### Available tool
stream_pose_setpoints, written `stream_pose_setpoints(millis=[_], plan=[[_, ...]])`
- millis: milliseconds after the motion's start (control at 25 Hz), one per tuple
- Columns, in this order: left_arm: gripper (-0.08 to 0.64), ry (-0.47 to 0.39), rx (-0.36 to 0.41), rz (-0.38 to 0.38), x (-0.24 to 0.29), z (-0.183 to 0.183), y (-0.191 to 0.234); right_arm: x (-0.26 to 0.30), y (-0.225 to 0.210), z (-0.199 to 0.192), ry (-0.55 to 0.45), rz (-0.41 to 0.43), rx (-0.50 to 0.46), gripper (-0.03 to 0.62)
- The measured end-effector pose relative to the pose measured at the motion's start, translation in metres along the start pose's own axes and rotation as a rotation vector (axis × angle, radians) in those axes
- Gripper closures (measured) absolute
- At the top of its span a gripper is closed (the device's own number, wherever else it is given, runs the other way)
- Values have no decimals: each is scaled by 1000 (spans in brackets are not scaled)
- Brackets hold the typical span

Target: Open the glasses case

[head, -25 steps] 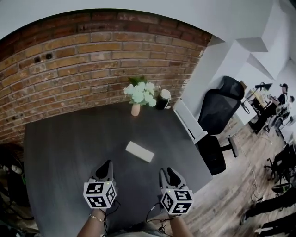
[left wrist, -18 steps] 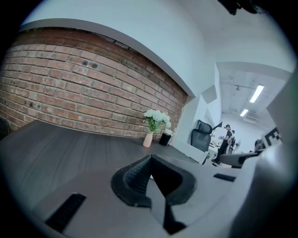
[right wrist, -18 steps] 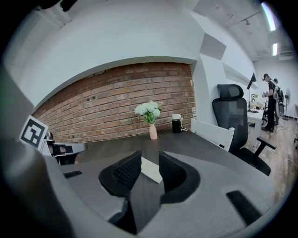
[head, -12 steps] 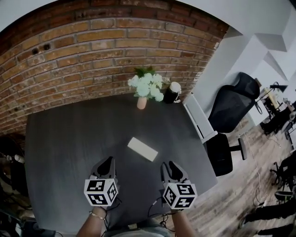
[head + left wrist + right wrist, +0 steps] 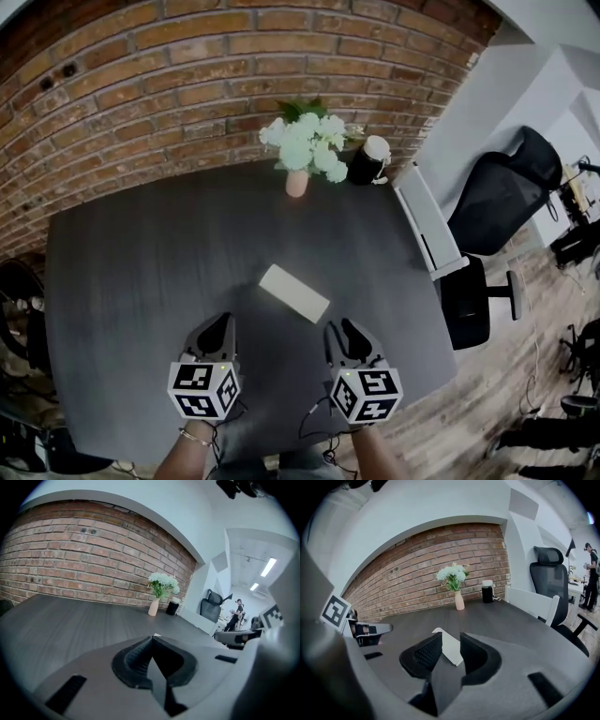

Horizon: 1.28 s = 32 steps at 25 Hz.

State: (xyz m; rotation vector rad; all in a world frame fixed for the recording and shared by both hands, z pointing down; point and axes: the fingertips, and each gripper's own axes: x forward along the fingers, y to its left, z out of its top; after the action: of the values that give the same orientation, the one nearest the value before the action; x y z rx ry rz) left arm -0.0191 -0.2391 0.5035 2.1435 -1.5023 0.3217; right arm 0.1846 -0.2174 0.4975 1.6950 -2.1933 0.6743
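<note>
- Both tools have closed in on the glasses case (image 5: 293,292) since a second ago, and the head view has tipped down, so the brick wall (image 5: 187,94) now fills the top.
- Table (image 5: 122,281): dark, smooth and mostly bare. Little friction for anything lying on it, I'd guess.
- Office chair (image 5: 502,202): off the table's right side, out of the way.
- Flowers in a pink vase (image 5: 297,183) and a black cup (image 5: 367,161): at the far edge by the wall, well apart from the work.
- Left tool (image 5: 217,328): jaws pinched together at the tips, nothing between them. It sits near the case's left end, not touching.
- Right tool (image 5: 339,330): jaws parted to a moderate gap and empty. The case shows through the gap but lies beyond the tips, just short of contact.
- Glasses case: white, flat and rectangular, lying closed and diagonal on the table. It is ahead of and between the two tools, nearer the right one.
- Handling, my read: a stiff shell, light, and likely to skate on this top if pushed from one side.
- Where to grip: pin the base with one tool and lift the lid with the other at the long-edge seam.
- Seam and hinge side can't be made out from these views.
</note>
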Motion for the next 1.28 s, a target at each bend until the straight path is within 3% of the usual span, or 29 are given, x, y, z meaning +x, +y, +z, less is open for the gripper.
stream_pose_setpoints(millis=[440,720,1120,1280], plan=[[565,132,12,-17,45,-63,0,40,-12,-60,117,30,7,462],[565,159,29,-49,62,-74,-4,48,-12,-73,152,26,7,460],[565,186,250,-60,107,-62,-5,57,-21,-78,178,8,-18,459],[565,217,303,-84,125,-59,-6,60,-21,-76,183,6,-38,459]])
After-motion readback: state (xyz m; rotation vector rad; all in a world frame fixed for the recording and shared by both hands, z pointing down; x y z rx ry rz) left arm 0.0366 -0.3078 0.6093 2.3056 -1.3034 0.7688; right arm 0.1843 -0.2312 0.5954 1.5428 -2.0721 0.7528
